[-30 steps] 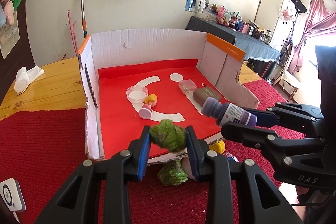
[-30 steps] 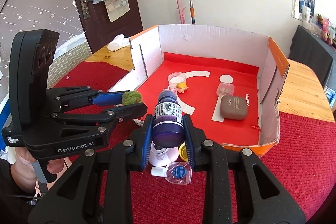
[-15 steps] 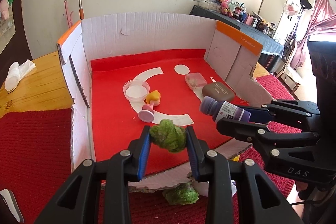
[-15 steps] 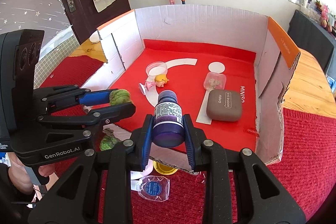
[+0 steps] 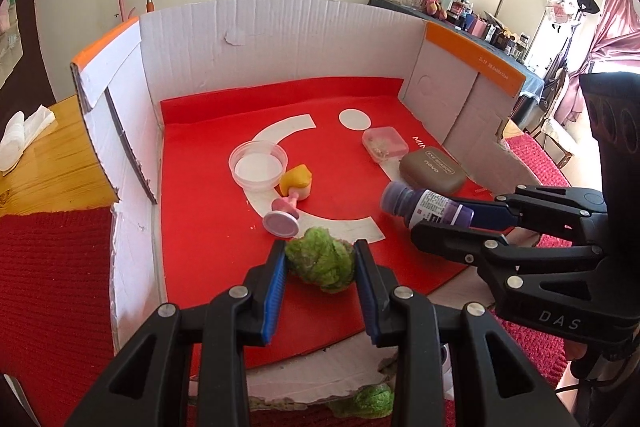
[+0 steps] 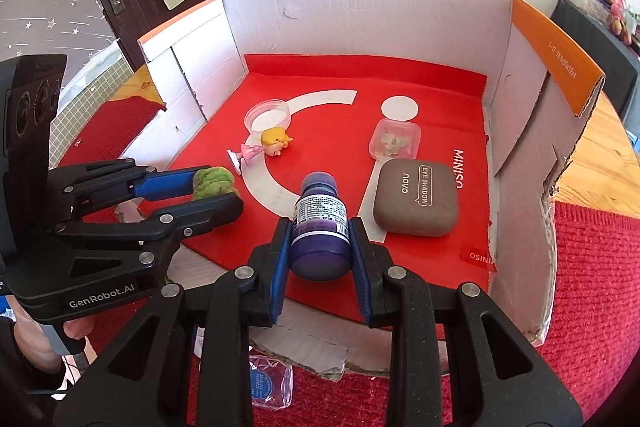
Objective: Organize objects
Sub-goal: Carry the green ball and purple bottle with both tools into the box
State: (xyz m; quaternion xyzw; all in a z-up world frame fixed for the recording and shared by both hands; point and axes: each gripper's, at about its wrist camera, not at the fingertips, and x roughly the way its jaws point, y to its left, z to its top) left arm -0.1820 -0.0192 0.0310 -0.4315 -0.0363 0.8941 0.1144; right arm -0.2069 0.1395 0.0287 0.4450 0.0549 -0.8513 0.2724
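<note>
A fuzzy green ball (image 5: 320,259), matted and moss-coloured, is being pinched between the blue pads of the left gripper (image 5: 320,265), whose jaws are closed to the ball's width. It is being held over the near edge of the red liner of a cardboard box (image 5: 280,39), at 6 o'clock in the left wrist view. A purple bottle (image 6: 319,227) with a white printed label and a dark screw cap is being clamped around its body by the right gripper (image 6: 319,247), the cap pointing forward into the box toward 12 o'clock. Both grippers are being held level and side by side above the box's torn front edge, the left one being seen at 9 o'clock from the right wrist camera.

Inside the box, a round clear dish (image 5: 258,166) is being shown at 11 o'clock of the green ball, with a small yellow-haired doll (image 6: 266,145) lying just beside it. A clear square case (image 6: 395,143) and a brown eyeshadow case (image 6: 416,201) marked "EYE SHADOW" are lying at 1 o'clock of the bottle. A second green ball (image 5: 370,401) is being glimpsed outside the box on the red mat (image 5: 52,267), at 5 o'clock.
</note>
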